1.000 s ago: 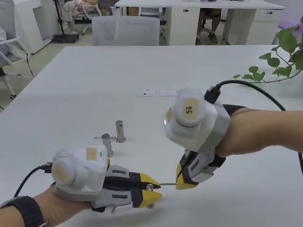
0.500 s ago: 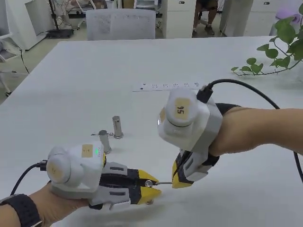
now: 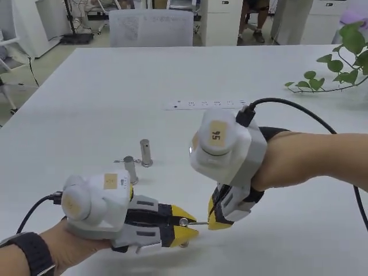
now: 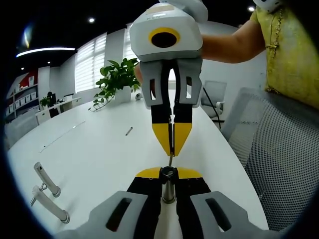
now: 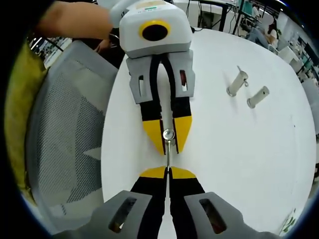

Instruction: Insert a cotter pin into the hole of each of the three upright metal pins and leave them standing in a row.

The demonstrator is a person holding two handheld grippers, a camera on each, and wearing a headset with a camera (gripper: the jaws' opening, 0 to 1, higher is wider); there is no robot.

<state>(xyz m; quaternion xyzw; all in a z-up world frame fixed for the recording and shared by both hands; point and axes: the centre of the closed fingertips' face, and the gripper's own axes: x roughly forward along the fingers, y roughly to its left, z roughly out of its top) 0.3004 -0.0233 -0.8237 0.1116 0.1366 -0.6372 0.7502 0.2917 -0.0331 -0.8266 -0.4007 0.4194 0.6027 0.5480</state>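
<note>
White table (image 3: 241, 69) seen from above, with a wide bare surface beyond the work. A grey chair (image 3: 150, 27) is set at the far edge. In both gripper views the table's near edge is seen close to the grippers, w/ a mesh chair (image 5: 65, 129) just past it.

A power strip (image 3: 207, 104) lies mid-table, well apart from the work. A plant (image 3: 339, 57) trails in at far R. Two metal pins are stood upright btwn the strip and the grippers: a far pin (image 3: 146, 152) and a near pin (image 3: 130, 169), the near one w/ a wire piece through its top. A thin small item (image 4: 129, 131) lies farther off, too small to identify.

L gripper (image 3: 185, 225) is held low and roughly level, pointed R, jaws clamped on a third metal pin (image 4: 168, 181). R gripper (image 3: 214, 221) is angled down from above w/ wrist bent, jaws pressed together on a cotter pin (image 5: 168, 152). Its tip is met at the held pin's head. Whether it is inside the hole can't be told.
</note>
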